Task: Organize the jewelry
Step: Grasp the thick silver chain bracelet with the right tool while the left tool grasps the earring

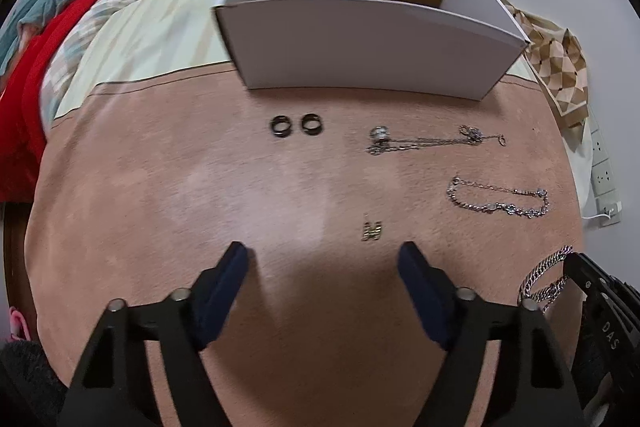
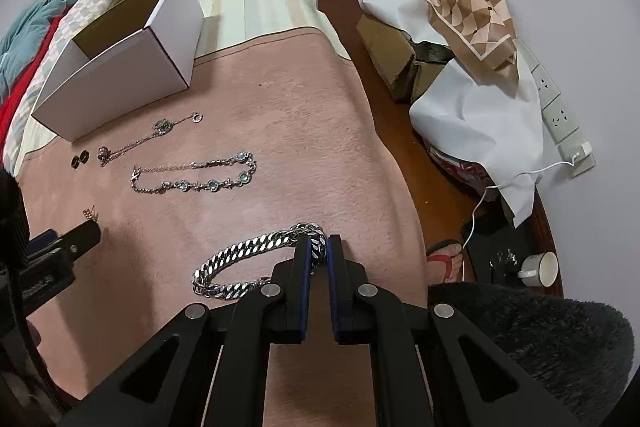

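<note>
Jewelry lies on a pink rug (image 1: 240, 187). My right gripper (image 2: 318, 243) is shut on a thick silver curb chain (image 2: 236, 257); that chain also shows at the right edge of the left wrist view (image 1: 546, 277). My left gripper (image 1: 324, 253) is open and empty above the rug, just short of a small gold letter charm (image 1: 372, 229). Two dark rings (image 1: 294, 125), a thin necklace with a silver bead (image 1: 424, 139) and a blue-stone bracelet (image 1: 500, 197) lie farther off. An open white box (image 1: 360, 39) stands behind them, with something dark inside.
A bed with red, teal and checked covers (image 1: 80, 7) runs along the left. On the right, cardboard boxes under white paper and a patterned scarf (image 2: 460, 7), a power strip (image 2: 560, 115) with a white cable, and a cup (image 2: 538, 269) on the wood floor.
</note>
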`<state>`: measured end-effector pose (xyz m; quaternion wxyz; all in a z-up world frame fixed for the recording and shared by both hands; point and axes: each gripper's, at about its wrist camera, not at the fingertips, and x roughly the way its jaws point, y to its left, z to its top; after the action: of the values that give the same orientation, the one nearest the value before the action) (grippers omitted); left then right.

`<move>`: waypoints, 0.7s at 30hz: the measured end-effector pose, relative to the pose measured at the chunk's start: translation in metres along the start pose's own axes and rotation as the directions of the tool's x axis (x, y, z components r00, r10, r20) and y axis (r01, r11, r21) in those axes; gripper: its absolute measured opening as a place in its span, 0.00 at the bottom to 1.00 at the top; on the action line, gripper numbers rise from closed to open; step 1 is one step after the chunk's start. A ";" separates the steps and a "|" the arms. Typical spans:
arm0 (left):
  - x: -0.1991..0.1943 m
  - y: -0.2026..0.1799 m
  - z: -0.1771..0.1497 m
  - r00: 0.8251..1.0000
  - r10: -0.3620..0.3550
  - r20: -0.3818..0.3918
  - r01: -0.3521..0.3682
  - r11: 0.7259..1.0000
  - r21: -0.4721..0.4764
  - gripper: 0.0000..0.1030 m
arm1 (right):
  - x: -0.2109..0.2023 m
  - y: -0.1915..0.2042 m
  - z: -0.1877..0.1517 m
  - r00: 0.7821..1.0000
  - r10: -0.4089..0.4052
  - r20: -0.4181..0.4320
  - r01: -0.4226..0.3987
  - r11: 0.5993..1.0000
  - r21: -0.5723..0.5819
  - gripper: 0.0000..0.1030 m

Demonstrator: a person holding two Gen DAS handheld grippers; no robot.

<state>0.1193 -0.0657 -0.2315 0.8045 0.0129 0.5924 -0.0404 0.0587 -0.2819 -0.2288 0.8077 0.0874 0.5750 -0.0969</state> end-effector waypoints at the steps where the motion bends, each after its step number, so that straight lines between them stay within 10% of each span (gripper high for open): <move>1: 0.000 -0.003 0.001 1.000 0.005 0.009 -0.005 1.000 0.009 0.67 | 0.000 0.000 0.001 1.000 -0.001 0.000 0.001 1.000 0.000 0.08; 21: -0.002 -0.028 0.008 0.998 -0.009 0.058 0.002 0.994 0.108 0.06 | 0.001 0.000 0.004 1.000 0.014 -0.002 -0.014 1.000 0.006 0.08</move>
<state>0.1235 -0.0941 -0.2261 0.8194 0.0535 0.5658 -0.0748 0.0628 -0.2828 -0.2283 0.8075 0.0936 0.5749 -0.0930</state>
